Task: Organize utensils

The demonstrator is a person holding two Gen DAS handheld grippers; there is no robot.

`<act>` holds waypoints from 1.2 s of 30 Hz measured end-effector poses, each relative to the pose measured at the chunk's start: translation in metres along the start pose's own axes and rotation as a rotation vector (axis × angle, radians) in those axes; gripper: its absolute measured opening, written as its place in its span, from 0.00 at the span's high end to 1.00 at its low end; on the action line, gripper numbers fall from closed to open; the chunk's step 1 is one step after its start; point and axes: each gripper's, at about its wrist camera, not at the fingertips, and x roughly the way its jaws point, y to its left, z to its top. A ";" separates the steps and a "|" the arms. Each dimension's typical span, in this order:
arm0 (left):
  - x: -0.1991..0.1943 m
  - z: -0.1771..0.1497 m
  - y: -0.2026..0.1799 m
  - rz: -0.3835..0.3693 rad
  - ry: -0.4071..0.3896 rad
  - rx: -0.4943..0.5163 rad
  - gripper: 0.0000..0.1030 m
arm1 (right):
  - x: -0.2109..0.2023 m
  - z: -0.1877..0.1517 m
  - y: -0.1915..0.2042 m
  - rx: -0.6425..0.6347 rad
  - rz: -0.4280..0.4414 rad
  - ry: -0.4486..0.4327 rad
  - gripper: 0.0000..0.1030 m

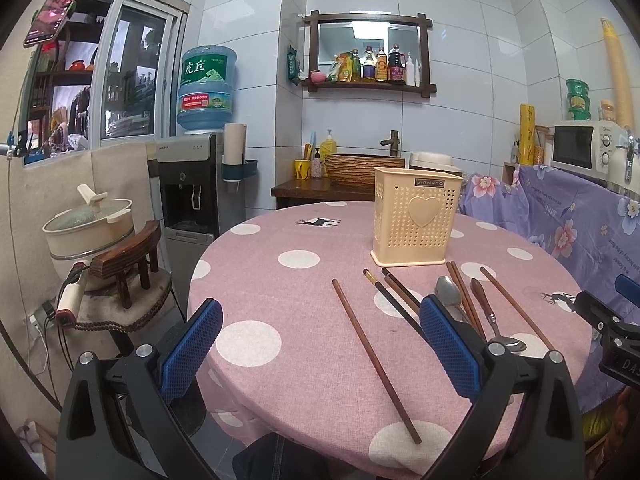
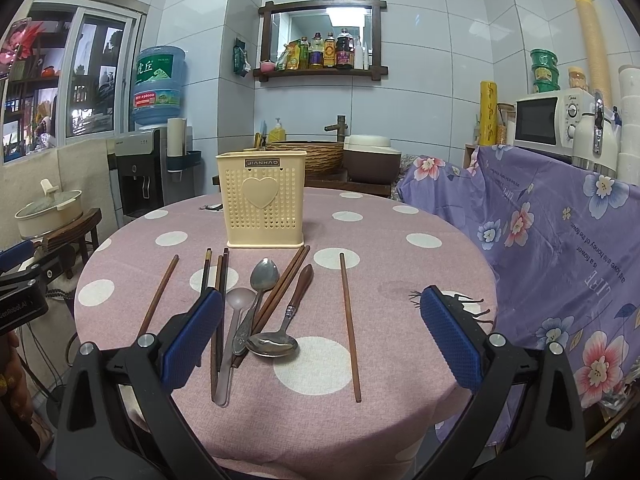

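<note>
A cream perforated utensil holder (image 1: 414,216) with a heart stands on the pink dotted table (image 1: 260,276); it also shows in the right wrist view (image 2: 264,204). In front of it lie several brown chopsticks, one alone on the left (image 1: 374,356), one alone on the right (image 2: 350,326). Between them lie a steel spoon (image 2: 262,276), a wooden-handled spoon (image 2: 280,336) and a translucent spoon (image 2: 232,332). My left gripper (image 1: 320,326) is open and empty above the table's near edge. My right gripper (image 2: 320,318) is open and empty, above the utensils.
A purple floral cloth (image 2: 560,248) covers furniture at the table's right. A microwave (image 2: 548,120) sits behind it. A water dispenser (image 1: 192,184) and a pot on a stool (image 1: 92,224) stand left. A basin and rice cooker (image 2: 370,158) sit behind the table.
</note>
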 end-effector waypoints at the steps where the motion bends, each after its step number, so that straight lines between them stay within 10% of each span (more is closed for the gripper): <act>1: 0.000 -0.001 0.000 0.000 0.001 0.000 0.05 | 0.000 0.000 0.000 0.000 0.000 0.000 0.05; 25: 0.002 -0.008 0.004 0.003 0.014 0.002 0.05 | 0.001 -0.001 0.002 -0.002 0.001 0.006 0.05; 36: 0.035 0.000 0.011 -0.006 0.162 -0.008 0.05 | 0.028 -0.002 -0.006 -0.026 -0.036 0.096 0.05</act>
